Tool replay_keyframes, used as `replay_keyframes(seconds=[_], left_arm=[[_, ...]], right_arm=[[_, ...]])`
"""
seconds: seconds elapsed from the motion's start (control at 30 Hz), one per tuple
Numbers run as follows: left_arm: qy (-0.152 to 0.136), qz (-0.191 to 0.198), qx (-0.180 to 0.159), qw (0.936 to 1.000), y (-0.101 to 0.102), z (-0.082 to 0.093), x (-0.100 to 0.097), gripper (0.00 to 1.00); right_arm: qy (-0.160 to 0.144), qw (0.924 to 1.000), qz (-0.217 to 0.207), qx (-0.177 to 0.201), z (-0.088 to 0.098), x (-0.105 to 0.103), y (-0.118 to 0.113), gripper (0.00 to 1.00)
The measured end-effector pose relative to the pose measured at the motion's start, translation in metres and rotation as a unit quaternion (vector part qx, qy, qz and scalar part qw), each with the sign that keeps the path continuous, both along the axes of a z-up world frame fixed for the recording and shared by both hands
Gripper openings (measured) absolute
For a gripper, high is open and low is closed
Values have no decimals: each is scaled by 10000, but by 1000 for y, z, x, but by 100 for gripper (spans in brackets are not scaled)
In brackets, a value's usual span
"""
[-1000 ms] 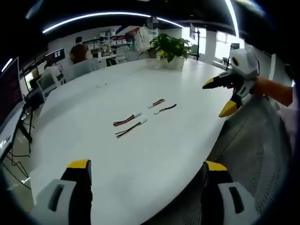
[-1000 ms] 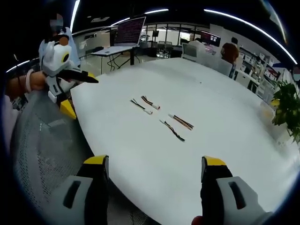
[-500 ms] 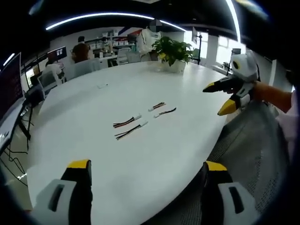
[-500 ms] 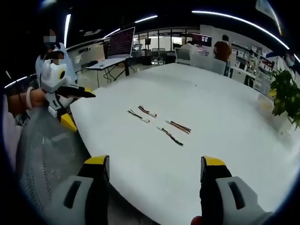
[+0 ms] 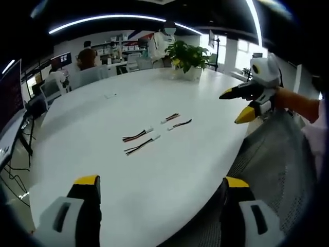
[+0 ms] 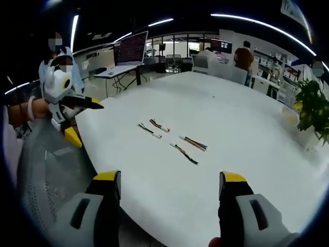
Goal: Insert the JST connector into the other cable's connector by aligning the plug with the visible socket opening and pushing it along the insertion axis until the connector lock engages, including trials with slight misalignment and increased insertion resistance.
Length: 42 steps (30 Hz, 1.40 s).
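- Left gripper (image 5: 159, 188) held above the near edge of the white table (image 5: 103, 134), jaws spread wide, nothing between them.
- Right gripper (image 6: 167, 184) likewise over the table's edge, jaws apart and empty; seen from the left gripper view at right (image 5: 239, 105), yellow tips well separated, held by a hand in an orange sleeve.
- Left gripper also seen at the left of the right gripper view (image 6: 77, 121), tips apart, off the table's edge.
- Four short cables on the table, well ahead of both grippers, none touched — two pairs.
- Left gripper view: near pair (image 5: 139, 141) lying side by side, almost parallel, long axes running from lower left to upper right, white connectors at the upper-right ends, loose wires at the lower left.
- Far pair (image 5: 175, 121) up and to the right of them, same slant, white connectors at the lower-left ends — so connectors of the two pairs face each other across a small gap.
- Right gripper view: one pair (image 6: 153, 127) to the left, other pair (image 6: 189, 146) to the right, all slanting from upper left down to lower right.
- Potted plant (image 5: 189, 54) at the far end of the table.
- Mesh chair (image 6: 46, 175) beside the table, below the left gripper.
- Person (image 6: 242, 54) standing in the office beyond.
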<state>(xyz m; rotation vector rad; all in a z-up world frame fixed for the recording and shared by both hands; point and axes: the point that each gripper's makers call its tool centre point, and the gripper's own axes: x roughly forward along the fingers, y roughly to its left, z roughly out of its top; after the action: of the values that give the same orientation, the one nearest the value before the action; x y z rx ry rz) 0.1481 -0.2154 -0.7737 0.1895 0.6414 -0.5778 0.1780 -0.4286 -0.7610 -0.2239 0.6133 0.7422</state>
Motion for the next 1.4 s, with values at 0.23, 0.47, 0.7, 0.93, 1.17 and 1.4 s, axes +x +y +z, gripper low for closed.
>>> replay_keyframes(seconds=[0.23, 0.47, 0.7, 0.93, 1.17, 1.4], left_arm=[[-33, -73, -24, 10000, -3, 2, 4, 97], [-254, -195, -157, 9994, -6, 13, 12, 96], [-496, -454, -373, 9970, -12, 28, 24, 99], [-656, -487, -480, 9955, -8, 41, 45, 98], [-840, -515, -474, 9940, -3, 48, 59, 97], [-793, -718, -467, 9932, -6, 44, 67, 91]], right_arm=[[-80, 10000, 30, 18, 4, 4, 3, 76], [-127, 9999, 95, 66, 11, 10, 3, 73], [-215, 9996, 161, 68, 16, 17, 4, 73], [-282, 9993, 215, 106, 20, 27, 7, 73], [-380, 9988, 291, 88, 23, 39, 8, 73], [-464, 9980, 389, 155, 26, 54, 7, 70]])
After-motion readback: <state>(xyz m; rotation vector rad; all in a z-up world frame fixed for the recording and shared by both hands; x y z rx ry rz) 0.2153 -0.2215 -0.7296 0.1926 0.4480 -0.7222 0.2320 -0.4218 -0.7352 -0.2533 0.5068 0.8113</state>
